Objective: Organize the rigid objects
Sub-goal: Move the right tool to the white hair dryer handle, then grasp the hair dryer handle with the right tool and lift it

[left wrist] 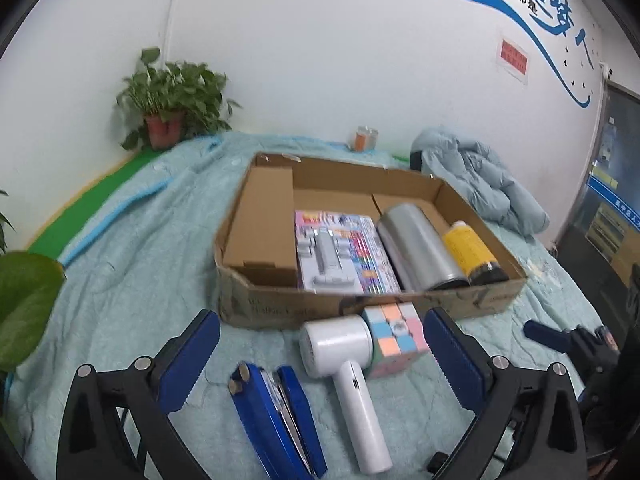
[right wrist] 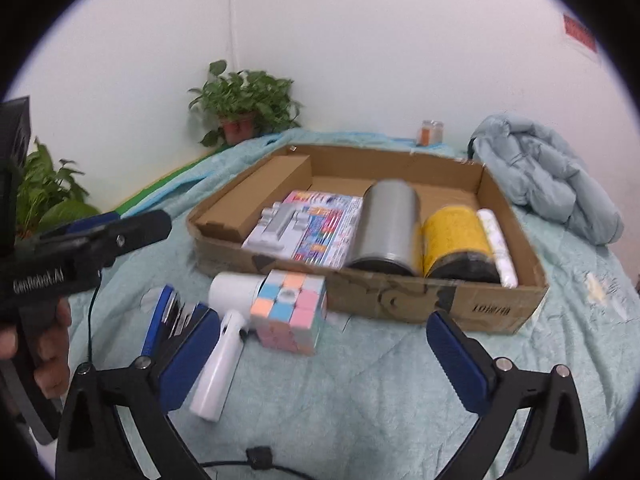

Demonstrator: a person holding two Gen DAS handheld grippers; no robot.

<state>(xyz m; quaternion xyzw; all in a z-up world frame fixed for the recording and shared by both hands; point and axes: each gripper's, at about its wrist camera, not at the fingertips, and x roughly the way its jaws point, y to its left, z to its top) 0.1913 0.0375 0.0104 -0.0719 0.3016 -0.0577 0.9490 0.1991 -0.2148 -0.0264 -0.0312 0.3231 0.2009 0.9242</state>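
Claw status: the left claw (left wrist: pixel 320 340) is spread wide with nothing between its ribbed blue pads; the right claw (right wrist: pixel 320 340) is likewise spread wide and holds nothing. Both hover above a quilted, pale teal cloth (right wrist: pixel 360 400) that covers the desk.

Between the left claw's fingers lie three items on the cloth. A blue stapler (left wrist: pixel 276 416), smooth plastic with metal inner parts, lies nearest. Just beside it lies a white handheld device (left wrist: pixel 344 352) with a round head and a cylindrical handle. A pastel puzzle cube (left wrist: pixel 394 334) touches that head and sits just in front of the cardboard box.

The shallow corrugated cardboard box (left wrist: pixel 280 312) is open-topped with a creased front wall. Inside, from left to right in the left wrist view: a plain brown carton (left wrist: pixel 264 224), a flat printed blister pack (left wrist: pixel 340 256), a matte silver cylinder (left wrist: pixel 416 248) on its side, and a yellow-labelled can (left wrist: pixel 472 252) with a dark end. The right wrist view also shows a slim white tube (right wrist: pixel 498 248) against the box's right wall.

A folded, puffy pale blue jacket (right wrist: pixel 548 184) lies behind the box.
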